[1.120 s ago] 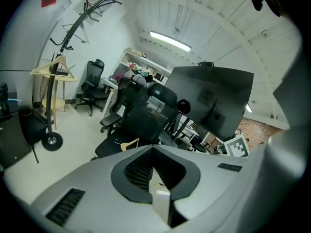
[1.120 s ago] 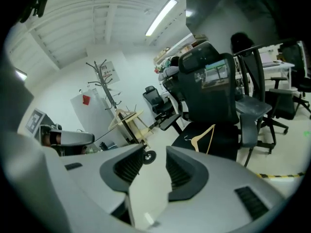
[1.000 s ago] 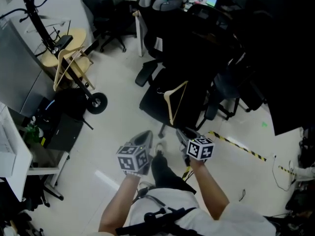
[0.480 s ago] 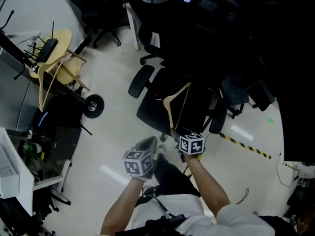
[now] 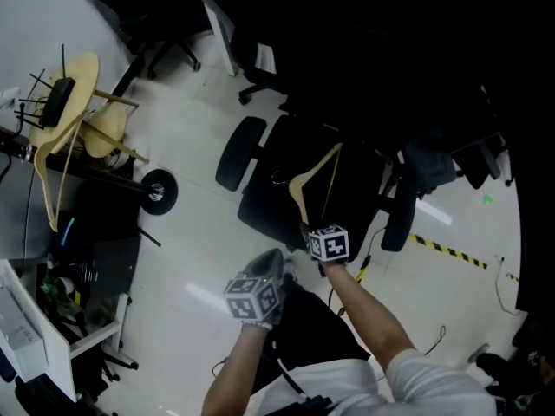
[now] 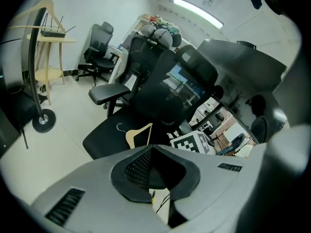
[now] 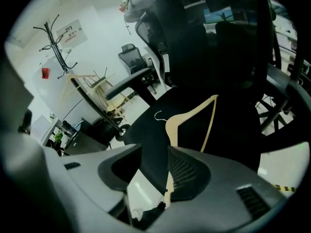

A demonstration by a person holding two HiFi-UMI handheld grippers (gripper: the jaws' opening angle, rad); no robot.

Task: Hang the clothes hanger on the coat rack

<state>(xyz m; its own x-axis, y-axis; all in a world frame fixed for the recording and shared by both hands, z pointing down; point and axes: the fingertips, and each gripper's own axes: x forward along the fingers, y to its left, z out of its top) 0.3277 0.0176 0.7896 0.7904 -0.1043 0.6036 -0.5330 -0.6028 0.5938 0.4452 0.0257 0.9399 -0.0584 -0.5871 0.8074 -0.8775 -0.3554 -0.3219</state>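
The wooden clothes hanger [image 7: 192, 111] lay flat on the seat of a black office chair [image 5: 264, 208], its hook pointing left. It was well apart from the coat rack [image 7: 57, 46], which stood far off by the left wall and showed only in the right gripper view. The right gripper [image 7: 154, 150] hung over the near edge of the seat with its jaws apart. The hanger's near tip sat between them, close to the right-hand pad; whether it touched was hard to tell. The left gripper [image 6: 151, 152], nearer and to the left, had its jaws closed together on nothing. From above, the chair's back sank into darkness.
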